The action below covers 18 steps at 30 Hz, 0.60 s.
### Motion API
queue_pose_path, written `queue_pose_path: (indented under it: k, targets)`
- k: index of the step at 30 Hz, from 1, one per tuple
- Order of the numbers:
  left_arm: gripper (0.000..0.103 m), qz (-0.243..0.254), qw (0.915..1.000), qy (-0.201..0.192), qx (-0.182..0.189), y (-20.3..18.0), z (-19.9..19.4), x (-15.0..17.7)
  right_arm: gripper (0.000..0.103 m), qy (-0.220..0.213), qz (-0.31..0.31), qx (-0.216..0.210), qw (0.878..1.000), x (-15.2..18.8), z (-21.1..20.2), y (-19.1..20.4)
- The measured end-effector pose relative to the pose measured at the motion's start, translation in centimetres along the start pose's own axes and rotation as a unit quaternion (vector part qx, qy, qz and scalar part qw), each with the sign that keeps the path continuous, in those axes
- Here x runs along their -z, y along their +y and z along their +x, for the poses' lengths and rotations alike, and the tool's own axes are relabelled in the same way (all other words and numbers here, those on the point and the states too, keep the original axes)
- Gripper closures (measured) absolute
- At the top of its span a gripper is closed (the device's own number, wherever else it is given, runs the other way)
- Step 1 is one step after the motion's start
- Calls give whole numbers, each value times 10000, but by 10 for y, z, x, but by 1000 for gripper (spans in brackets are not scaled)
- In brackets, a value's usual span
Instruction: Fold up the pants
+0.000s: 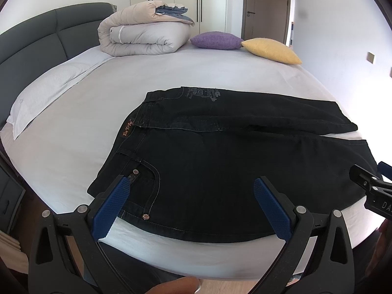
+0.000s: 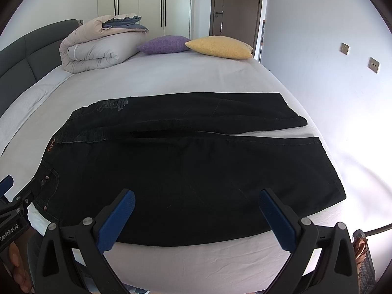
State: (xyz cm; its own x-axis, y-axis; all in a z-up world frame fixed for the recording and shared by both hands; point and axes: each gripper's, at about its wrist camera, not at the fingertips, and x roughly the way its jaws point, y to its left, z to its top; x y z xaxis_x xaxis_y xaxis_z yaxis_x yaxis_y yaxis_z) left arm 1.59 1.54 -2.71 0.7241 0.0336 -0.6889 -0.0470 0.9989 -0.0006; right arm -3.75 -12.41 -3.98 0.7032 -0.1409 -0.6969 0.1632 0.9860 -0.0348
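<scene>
Lying flat on the bed (image 1: 171, 78) near its front edge, black pants (image 1: 220, 161) are seen w/ waistband to the left and both legs run out to the right, so long axis goes left-right across both views. Legs are spread slightly apart, a strip of sheet showing between hems at right. L gripper (image 1: 193, 210) is held wide open, nothing gripped, hovering over the near hip/pocket area; R gripper (image 2: 197, 216) is also wide open and empty, over the near leg toward mid-thigh. Waist end is nearer the L gripper, hems nearer the R. Near edge of the pants is judged the likely pickup line for laying near leg onto far leg. Contact w/ fabric can't be told. Far waist corner is hard to make out; black-on-black hides seams. Duvet (image 1: 144, 36) sits well apart.
</scene>
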Motion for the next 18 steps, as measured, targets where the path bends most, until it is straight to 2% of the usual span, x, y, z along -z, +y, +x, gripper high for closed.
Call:
queue_pose_path:
  k: [9, 13, 15, 17, 18]
  targets:
    - [0, 106, 9999, -29, -58, 1, 16, -4, 0, 47, 0, -44, 10000, 0, 12, -1]
    - [0, 285, 9996, -17, -37, 3, 32, -17, 0, 56, -69, -413, 9991, -7, 23, -5]
    - [0, 441, 9989, 44, 180, 7, 47, -27, 0, 36, -115, -613, 9980, -14, 28, -8]
    - [0, 617, 9956, 141, 697, 12, 67, -38, 0, -65, -215, -848, 9961, -26, 33, -9]
    - [0, 751, 9942, 152, 756, 12, 75, -42, 0, -125, -270, -917, 9953, -31, 34, -10]
